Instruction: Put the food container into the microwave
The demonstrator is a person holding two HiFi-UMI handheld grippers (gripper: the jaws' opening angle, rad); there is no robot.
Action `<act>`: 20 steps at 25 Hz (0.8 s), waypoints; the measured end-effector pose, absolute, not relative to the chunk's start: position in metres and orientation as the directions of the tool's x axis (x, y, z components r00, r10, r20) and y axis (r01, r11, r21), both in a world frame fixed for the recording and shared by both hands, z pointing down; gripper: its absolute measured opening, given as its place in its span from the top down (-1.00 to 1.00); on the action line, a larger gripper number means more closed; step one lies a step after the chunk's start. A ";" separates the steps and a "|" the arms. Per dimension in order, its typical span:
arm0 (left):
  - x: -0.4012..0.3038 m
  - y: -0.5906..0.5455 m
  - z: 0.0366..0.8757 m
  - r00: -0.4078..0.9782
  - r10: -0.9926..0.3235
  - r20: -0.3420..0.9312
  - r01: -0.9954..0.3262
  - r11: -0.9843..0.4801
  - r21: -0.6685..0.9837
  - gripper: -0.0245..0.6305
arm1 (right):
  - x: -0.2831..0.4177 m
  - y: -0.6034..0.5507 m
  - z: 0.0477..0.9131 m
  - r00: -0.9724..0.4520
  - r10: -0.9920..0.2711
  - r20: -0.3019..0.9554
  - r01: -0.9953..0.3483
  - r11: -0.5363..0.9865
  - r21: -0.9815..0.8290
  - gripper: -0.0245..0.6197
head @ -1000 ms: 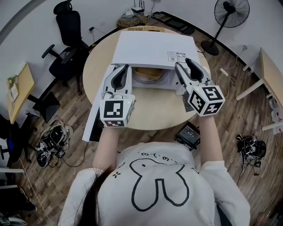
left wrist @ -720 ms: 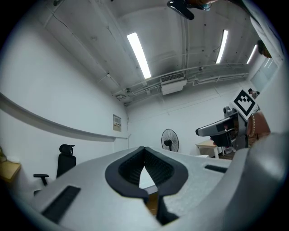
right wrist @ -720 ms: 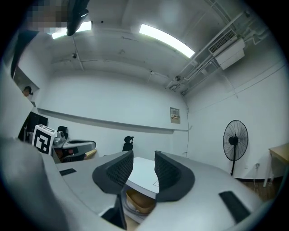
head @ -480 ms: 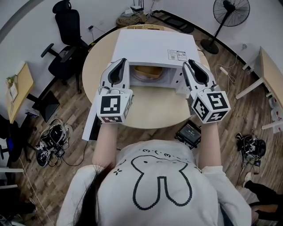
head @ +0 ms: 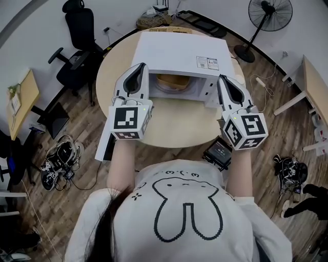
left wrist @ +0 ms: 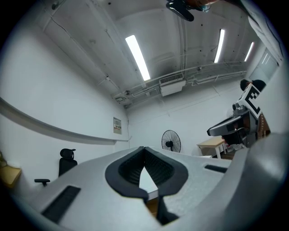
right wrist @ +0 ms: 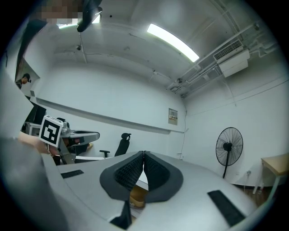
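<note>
The white microwave (head: pixel 177 53) stands on the round wooden table (head: pixel 177 125) with its mouth toward me. Its door (head: pixel 104 146) hangs open at the left. The brown food container (head: pixel 170 82) sits inside the cavity; a brown patch of it (right wrist: pixel 135 196) shows under the right jaws. My left gripper (head: pixel 142 66) is held in front of the cavity's left edge, shut and empty, tips touching (left wrist: pixel 144 149). My right gripper (head: pixel 221 78) hovers by the cavity's right edge, also shut with nothing in it (right wrist: pixel 143 153). Both point upward, away from the container.
A black office chair (head: pixel 79 30) stands left of the table and a floor fan (head: pixel 269 15) at the back right. A black box (head: pixel 218 152) lies on the floor under the table's near edge. Cables and shoes (head: pixel 59 164) lie at the left; a wooden desk (head: pixel 312 87) is at the right.
Both grippers have drawn back from the microwave's mouth and apart, the right one sliding right and toward me. The container stays inside the cavity.
</note>
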State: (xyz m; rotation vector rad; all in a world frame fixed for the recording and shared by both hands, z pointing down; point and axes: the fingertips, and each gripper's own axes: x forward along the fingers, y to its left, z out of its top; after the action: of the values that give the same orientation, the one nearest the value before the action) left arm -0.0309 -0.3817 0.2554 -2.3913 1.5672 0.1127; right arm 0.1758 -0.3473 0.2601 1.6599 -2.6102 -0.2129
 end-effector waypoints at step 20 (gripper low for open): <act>-0.023 -0.375 0.241 0.443 -0.863 -0.240 -0.891 -0.397 -0.219 0.90 | 0.172 -0.347 0.248 -0.442 -0.895 -0.062 -0.886 0.425 0.184 0.83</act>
State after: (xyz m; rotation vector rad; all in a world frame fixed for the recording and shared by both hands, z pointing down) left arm -0.0226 -0.3754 0.2406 -2.3861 1.5029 0.1258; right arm 0.1722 -0.3466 0.2481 1.6339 -2.6140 -0.2944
